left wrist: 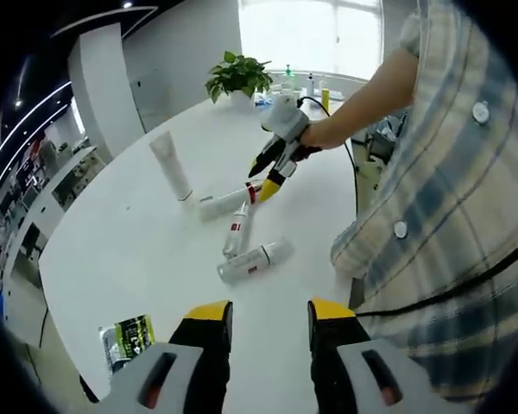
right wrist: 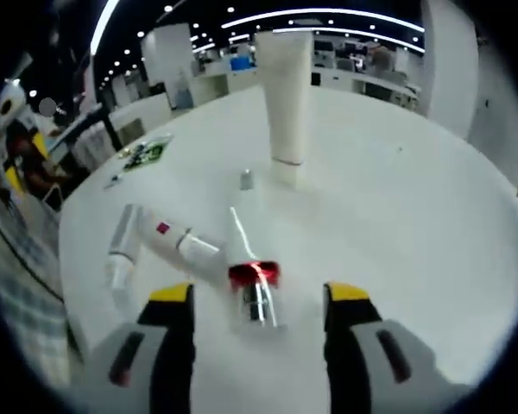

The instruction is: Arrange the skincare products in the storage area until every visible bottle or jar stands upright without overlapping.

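White desk [right wrist: 432,224] is carrying three lying bottles; right hand-held gripper [right wrist: 259,297] is hovering wide open around a red-banded clear bottle [right wrist: 252,289], white upright tube [right wrist: 285,95] at twelve o'clock; left hand-held gripper [left wrist: 268,312] is gaping empty

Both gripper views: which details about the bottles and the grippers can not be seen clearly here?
- Printed labels on the lying bottles: too small in the left gripper view, blurred in the right gripper view.
- Green packet: text too small; the left gripper crowds it.
- Red-banded bottle: its near end runs down between the right gripper jaws; contact unclear.
- Shelf items behind the plant: washed out by window glare.
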